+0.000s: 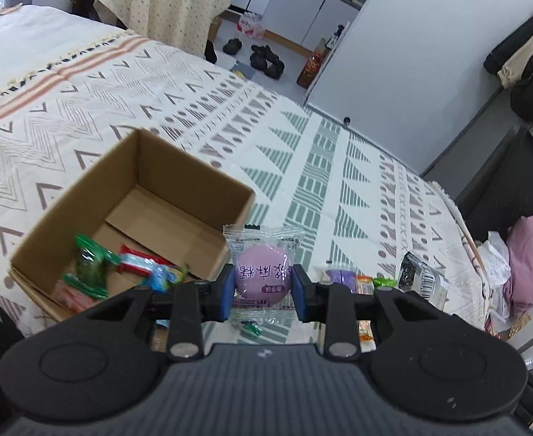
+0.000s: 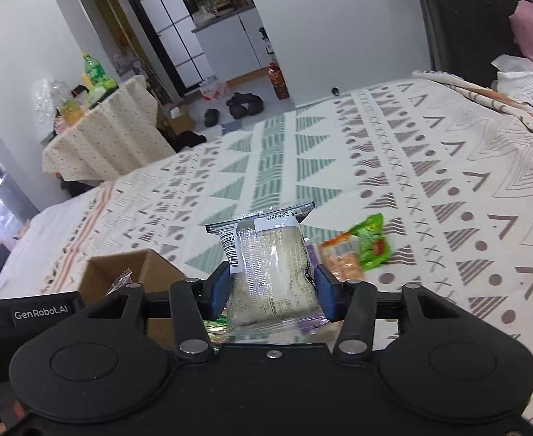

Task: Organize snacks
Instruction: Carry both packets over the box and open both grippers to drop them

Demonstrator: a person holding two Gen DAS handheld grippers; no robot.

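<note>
Home bedroom: blanket-covered bed

One cardboard box on the bedspread, open at the top. Inside it, about four wrapped snacks: one green, one red-and-white, one blue, one orange-red — the pile overlaps, so the count is rough. One purple round snack packet and one clear packet with a pale block, two held packets in all. Loose on the spread in the right view: one green packet and one orange packet. Two grippers — left gripper, right gripper.
</note>
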